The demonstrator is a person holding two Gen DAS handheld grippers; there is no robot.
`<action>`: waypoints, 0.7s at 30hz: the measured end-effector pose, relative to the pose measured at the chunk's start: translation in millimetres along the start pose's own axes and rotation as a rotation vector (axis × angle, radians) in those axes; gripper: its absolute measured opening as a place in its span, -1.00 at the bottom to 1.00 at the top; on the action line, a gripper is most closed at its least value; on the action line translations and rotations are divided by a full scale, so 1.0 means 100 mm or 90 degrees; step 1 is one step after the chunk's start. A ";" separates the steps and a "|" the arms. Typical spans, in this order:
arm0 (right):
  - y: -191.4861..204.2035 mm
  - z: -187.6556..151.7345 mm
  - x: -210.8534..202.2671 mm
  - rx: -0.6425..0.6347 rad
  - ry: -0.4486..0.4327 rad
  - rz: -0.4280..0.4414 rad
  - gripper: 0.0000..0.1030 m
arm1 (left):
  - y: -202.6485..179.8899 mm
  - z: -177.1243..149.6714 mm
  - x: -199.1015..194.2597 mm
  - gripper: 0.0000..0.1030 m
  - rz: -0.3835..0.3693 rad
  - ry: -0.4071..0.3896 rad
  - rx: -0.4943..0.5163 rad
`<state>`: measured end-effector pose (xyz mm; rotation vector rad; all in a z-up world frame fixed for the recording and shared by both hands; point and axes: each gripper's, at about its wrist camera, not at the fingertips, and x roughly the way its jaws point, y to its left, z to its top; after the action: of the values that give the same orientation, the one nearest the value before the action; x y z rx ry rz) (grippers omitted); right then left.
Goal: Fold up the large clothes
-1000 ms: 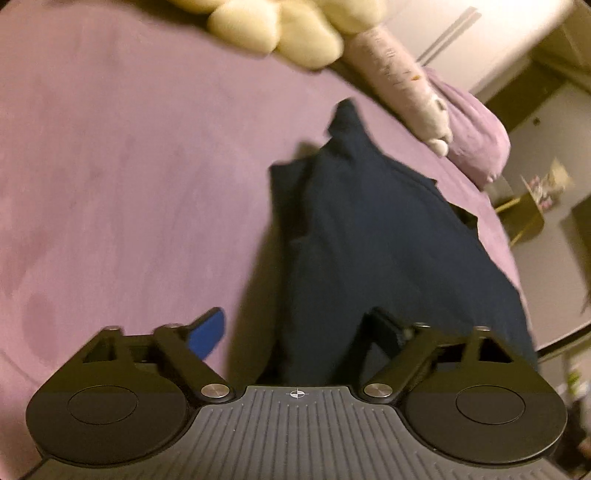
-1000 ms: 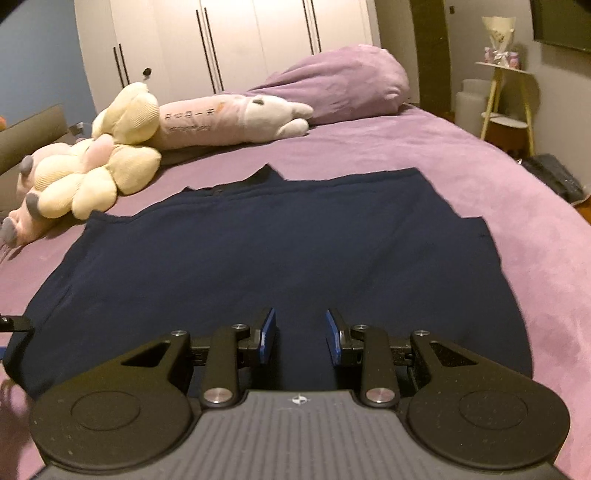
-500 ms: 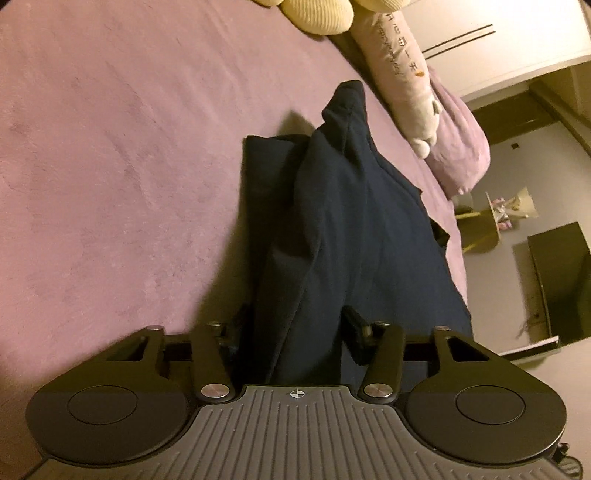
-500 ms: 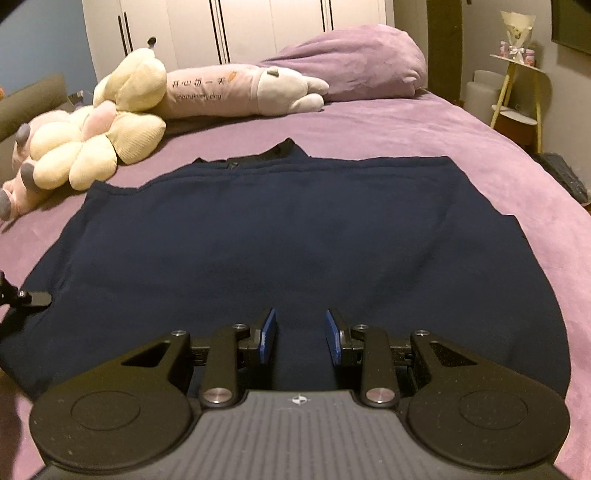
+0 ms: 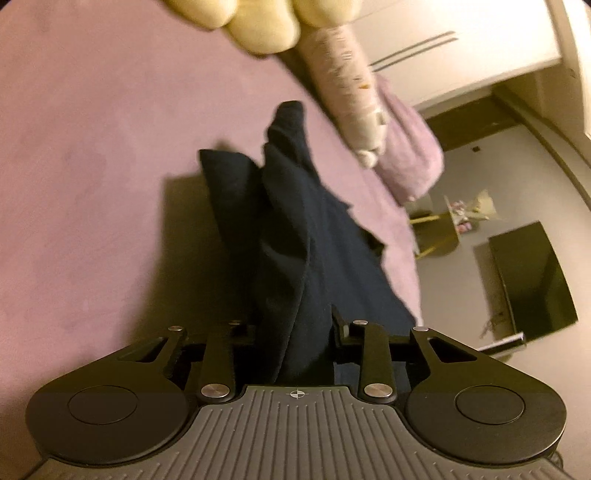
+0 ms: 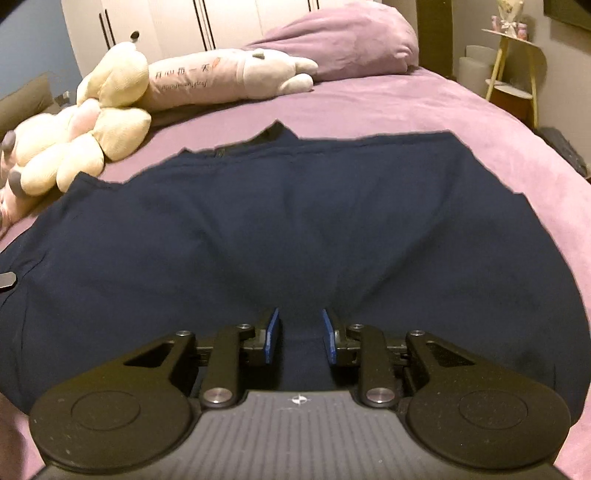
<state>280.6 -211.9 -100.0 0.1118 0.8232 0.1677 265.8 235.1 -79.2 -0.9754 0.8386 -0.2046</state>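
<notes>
Two plush toys, a cream one (image 5: 258, 22) and a long pink one (image 5: 351, 92), are seen past the navy garment (image 5: 295, 229) on the purple bed (image 5: 92, 166) in the left wrist view. A bunched fold of the garment is being closed on by the left tongs (image 5: 295, 332).

From the right wrist, the garment (image 6: 295, 221) is seen spread flat across the bed (image 6: 369, 107). A raised ridge of it lies between the closing right tongs (image 6: 299, 332), whose blue pads (image 6: 272, 332) are not clearly pressed against it.

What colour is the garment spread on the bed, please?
Dark navy garment, plain; clearest in the right wrist view.
</notes>
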 end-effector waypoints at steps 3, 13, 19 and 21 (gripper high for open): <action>0.03 -0.02 -0.18 0.002 -0.085 0.009 -0.61 | -0.27 0.00 -0.03 -0.37 -0.014 -0.006 0.030; -0.16 -0.10 0.12 0.074 -0.002 0.111 -0.61 | -1.40 -0.26 0.17 -0.39 -0.080 -0.002 0.130; -0.66 -0.16 -0.24 0.196 -0.057 0.154 -0.62 | -2.11 -0.70 0.80 -0.41 -0.126 0.058 0.190; -0.82 -0.22 -0.37 0.219 -0.073 0.149 -0.62 | -2.25 -0.90 1.12 -0.44 -0.133 0.086 0.198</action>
<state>248.2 -298.9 -102.0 0.5387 0.7178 0.2359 324.1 -8.2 15.0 -0.7602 0.7984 -0.5700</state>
